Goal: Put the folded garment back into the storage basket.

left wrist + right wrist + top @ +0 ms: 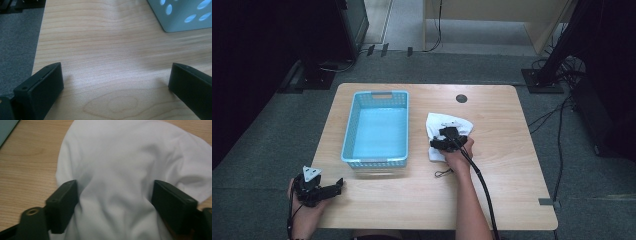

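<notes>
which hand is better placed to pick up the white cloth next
Right. The right gripper sits on the white cloth, its jaws either side of a bunched fold. The left gripper rests at the table's near left corner, jaws open over bare wood, with the blue basket between it and the cloth.

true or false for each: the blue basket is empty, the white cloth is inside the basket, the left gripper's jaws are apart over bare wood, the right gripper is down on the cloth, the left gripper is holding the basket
1. The blue basket is empty. True.
2. The white cloth lies inside the basket. False: it lies on the wooden table, to the right of the basket.
3. The left gripper has its jaws apart over bare wood. True.
4. The right gripper is down on the cloth, with fabric bunched between its jaws. True.
5. The left gripper is holding the basket. False: it holds nothing and sits near the table's front left corner, apart from the basket.
</notes>
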Available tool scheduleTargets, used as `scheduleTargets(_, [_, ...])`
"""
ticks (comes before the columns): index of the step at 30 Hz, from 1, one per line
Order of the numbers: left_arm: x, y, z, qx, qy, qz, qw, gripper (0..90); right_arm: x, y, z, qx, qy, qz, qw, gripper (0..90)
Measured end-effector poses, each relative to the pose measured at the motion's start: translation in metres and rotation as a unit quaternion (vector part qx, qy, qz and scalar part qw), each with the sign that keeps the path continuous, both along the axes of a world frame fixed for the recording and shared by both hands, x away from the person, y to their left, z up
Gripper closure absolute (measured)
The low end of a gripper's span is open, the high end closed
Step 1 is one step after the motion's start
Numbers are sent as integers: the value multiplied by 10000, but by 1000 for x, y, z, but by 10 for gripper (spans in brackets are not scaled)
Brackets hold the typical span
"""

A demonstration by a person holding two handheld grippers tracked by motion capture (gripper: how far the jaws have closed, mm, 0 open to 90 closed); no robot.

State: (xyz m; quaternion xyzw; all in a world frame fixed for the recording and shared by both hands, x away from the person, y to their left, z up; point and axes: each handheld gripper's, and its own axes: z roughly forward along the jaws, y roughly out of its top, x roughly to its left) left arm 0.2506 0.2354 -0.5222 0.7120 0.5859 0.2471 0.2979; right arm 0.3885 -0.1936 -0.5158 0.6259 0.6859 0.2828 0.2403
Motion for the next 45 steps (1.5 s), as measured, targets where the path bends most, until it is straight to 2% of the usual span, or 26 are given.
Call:
scheduleTargets(1, [0, 0, 0, 0, 0, 0, 10000, 0, 0, 0, 0, 0, 0, 0, 10000, 232])
scheduleTargets(2, [0, 0, 0, -2, -2, 2, 10000, 0, -1, -3, 3, -3, 14, -65, 10000, 378])
scheduleTargets(3, [0, 0, 0, 0, -1, 1, 10000, 0, -1, -5, 4, 19, 3, -124, 9999, 443])
scheduleTargets(4, [0, 0, 0, 0, -2, 1, 10000, 0, -2, -6, 4, 12, -27, -132, 9999, 485])
scheduleTargets(5, [0, 0, 0, 0, -2, 1, 10000, 0, -2, -6, 4, 12, -27, -132, 9999, 485])
scheduleTargets(9, [0, 0, 0, 0, 0, 0, 10000, 0, -1, -7, 5, 28, -54, -335, 9994, 679])
scheduleTargets(11, [0, 0, 0, -2, -1, 2, 10000, 0, 0, -6, 5, 54, -54, -424, 9991, 732])
scheduleTargets(15, [0, 0, 0, -4, -2, 3, 10000, 0, 2, -5, 7, 167, 2, -566, 9983, 755])
scheduleTargets(21, [0, 0, 0, -3, -2, 2, 10000, 0, 1, 4, 19, 121, -193, -578, 9981, 758])
scheduleTargets(32, [0, 0, 0, 3, 3, -2, 10000, 0, 2, 29, 62, 40, -550, -289, 9981, 755])
scheduleTargets(45, [0, 0, 0, 8, 4, -6, 10000, 0, 1, 49, 93, 73, -840, -92, 9964, 752])
